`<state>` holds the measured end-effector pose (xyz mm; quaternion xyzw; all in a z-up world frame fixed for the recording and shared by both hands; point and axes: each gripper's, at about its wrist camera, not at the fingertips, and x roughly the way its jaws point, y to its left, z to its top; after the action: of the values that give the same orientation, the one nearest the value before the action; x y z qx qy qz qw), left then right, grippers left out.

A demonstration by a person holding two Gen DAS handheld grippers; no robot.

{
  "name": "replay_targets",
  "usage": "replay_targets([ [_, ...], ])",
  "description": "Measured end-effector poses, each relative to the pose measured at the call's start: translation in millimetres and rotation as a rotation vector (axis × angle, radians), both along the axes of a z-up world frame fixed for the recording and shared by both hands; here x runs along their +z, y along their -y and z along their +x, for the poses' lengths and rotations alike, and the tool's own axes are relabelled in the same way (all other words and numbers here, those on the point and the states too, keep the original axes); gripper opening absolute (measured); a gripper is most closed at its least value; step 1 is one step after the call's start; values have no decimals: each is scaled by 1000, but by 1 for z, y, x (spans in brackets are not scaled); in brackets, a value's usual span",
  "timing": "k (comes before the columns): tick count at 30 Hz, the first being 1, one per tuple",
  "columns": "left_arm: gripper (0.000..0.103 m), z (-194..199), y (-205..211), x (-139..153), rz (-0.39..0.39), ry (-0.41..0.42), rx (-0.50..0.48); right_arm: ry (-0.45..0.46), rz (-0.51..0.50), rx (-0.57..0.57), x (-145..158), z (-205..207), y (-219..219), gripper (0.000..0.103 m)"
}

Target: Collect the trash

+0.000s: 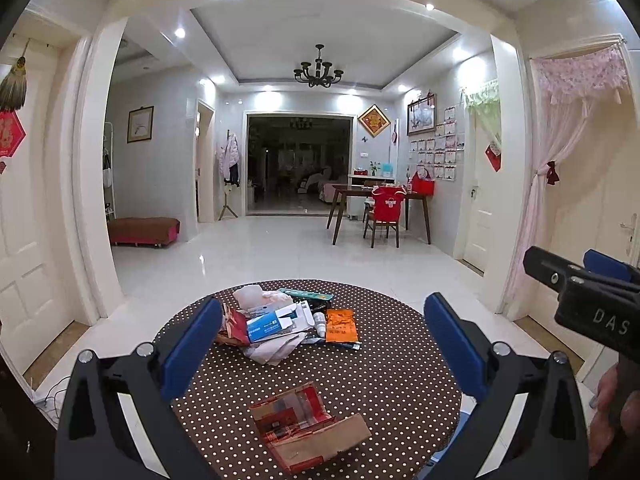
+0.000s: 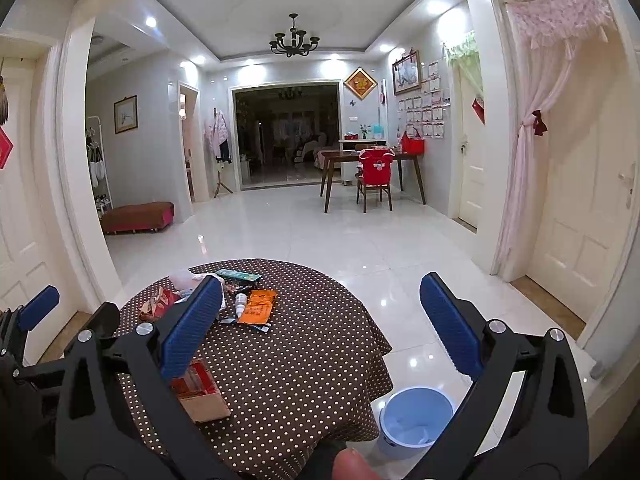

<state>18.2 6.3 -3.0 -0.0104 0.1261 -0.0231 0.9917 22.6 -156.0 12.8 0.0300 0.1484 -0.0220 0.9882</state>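
A round table with a brown polka-dot cloth [image 1: 360,376] [image 2: 304,364] holds trash. A pile at its far side has a blue box [image 1: 266,326], an orange packet [image 1: 341,325] [image 2: 258,306], crumpled paper [image 1: 256,295] and a small white bottle [image 2: 240,305]. A flattened red and brown carton [image 1: 308,426] [image 2: 198,394] lies near me. My left gripper [image 1: 326,350] is open and empty above the table. My right gripper [image 2: 320,328] is open and empty, over the table's right edge. A light blue bin [image 2: 414,420] stands on the floor right of the table.
White glossy floor tiles [image 2: 340,232] surround the table. A dining table and a red-covered chair [image 1: 384,210] stand far back right. A red bench [image 1: 142,230] is at the left. White doors and a pink curtain [image 2: 532,152] are on the right.
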Motion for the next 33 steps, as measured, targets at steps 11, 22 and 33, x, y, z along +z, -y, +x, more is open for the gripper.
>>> replay_targets([
  [11, 99, 29, -9, -16, 5, -62, -7, -55, -15, 5, -13, 33, -8, 97],
  [22, 99, 83, -29, -82, 20, -267, -8, -210, -24, -24, -59, 92, 3, 97],
  [33, 99, 128, -53, -142, 6, -475, -87, -362, -25, -21, -111, 137, 3, 97],
])
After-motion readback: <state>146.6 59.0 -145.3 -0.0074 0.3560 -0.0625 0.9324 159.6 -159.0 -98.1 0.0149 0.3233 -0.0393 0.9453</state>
